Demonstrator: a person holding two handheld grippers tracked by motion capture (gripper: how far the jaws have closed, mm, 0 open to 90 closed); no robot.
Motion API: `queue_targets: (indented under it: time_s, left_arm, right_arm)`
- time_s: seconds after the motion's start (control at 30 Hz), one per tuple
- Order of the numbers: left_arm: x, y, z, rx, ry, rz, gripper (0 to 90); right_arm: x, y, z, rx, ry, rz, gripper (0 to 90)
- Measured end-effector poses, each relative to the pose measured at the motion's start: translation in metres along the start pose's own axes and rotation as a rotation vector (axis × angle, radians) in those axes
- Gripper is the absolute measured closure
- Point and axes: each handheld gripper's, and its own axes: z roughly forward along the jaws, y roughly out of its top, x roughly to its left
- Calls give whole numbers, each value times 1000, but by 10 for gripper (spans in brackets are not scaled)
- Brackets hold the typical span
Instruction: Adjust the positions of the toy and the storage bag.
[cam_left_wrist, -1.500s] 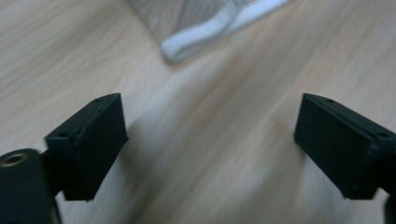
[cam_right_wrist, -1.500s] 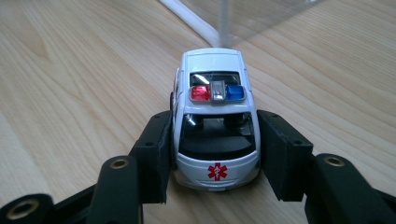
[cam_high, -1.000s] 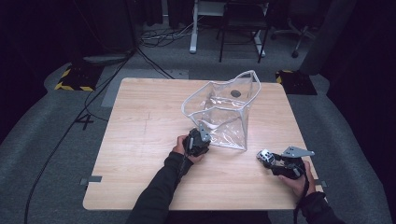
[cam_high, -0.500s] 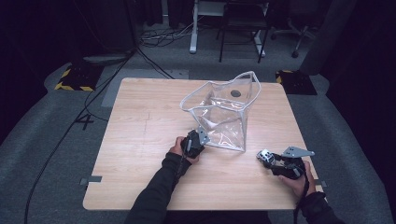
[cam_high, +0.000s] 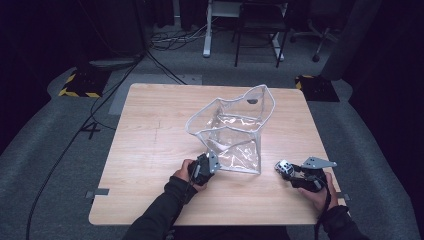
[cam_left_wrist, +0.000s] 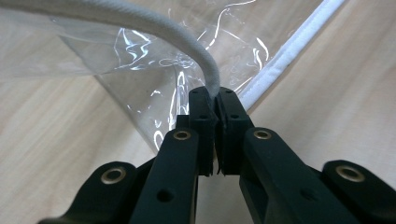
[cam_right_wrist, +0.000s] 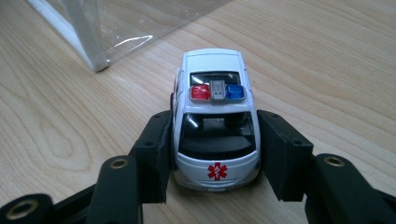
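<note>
My left claw (cam_left_wrist: 215, 100) pinches the clear bag's (cam_high: 235, 135) rim; my right claw (cam_right_wrist: 215, 154) grips the toy car (cam_right_wrist: 215, 116). Next: hold the bag open, drop the car inside.

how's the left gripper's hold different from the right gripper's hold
The left gripper pinches the thin white corded rim of the clear bag, jaws almost touching; the right gripper clamps the toy car by its sides, jaws set apart. The bag stands open and crumpled; the car is rigid, wheels down on the table. Both grippers are shut on something.
</note>
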Motion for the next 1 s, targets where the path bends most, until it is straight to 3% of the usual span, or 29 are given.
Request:
queue_targets:
  time_s: [0.23, 0.37, 0.4, 0.5, 0.53, 0.57, 0.63, 0.67, 0.7, 0.73, 0.77, 0.83, 0.87, 1.0]
  left_arm:
    - [-13, -6, -6, -32, -48, -14, 853]
    - [-17, -7, -8, -24, -83, 23, 793]
    - [-17, -10, -10, -31, -113, 34, 793]
    - [-14, -16, -13, -30, -136, 26, 619]
    - [-12, -18, -15, -35, -139, 26, 619]
    - [-12, -21, -18, -35, -130, 4, 530]
    - [-10, -27, -23, -47, -130, -38, 434]
    - [-4, -33, -28, -7, -146, -27, 363]
    - [-2, -36, -30, 15, -136, -33, 312]
    - [-2, -36, -30, 15, -136, -33, 264]
    - [4, -44, -37, 12, -140, -63, 244]
    - [9, -49, -42, 17, -152, -76, 217]
    - [12, -55, -47, 16, -145, -94, 161]
    - [21, -70, -60, 26, -127, -104, 161]
  right_arm:
    - [0, 0, 0, -3, -1, 2, 487]
    - [0, 0, 0, -3, -1, 2, 487]
    - [0, 0, 0, -3, -2, 2, 487]
    - [0, 0, 0, -2, -4, 2, 487]
    - [0, 0, 0, -2, -4, 2, 487]
    - [0, 0, 0, -2, -3, 2, 487]
    - [0, 0, 0, -2, -3, 2, 487]
    - [0, 0, 0, -2, -3, 2, 487]
    - [0, 0, 0, -2, -3, 2, 487]
    - [0, 0, 0, -2, -3, 2, 487]
    - [0, 0, 0, -2, -3, 3, 487]
    - [0, 0, 0, -2, -3, 3, 487]
    - [0, 0, 0, -2, -3, 4, 486]
    - [1, 0, 0, 0, -3, 7, 486]
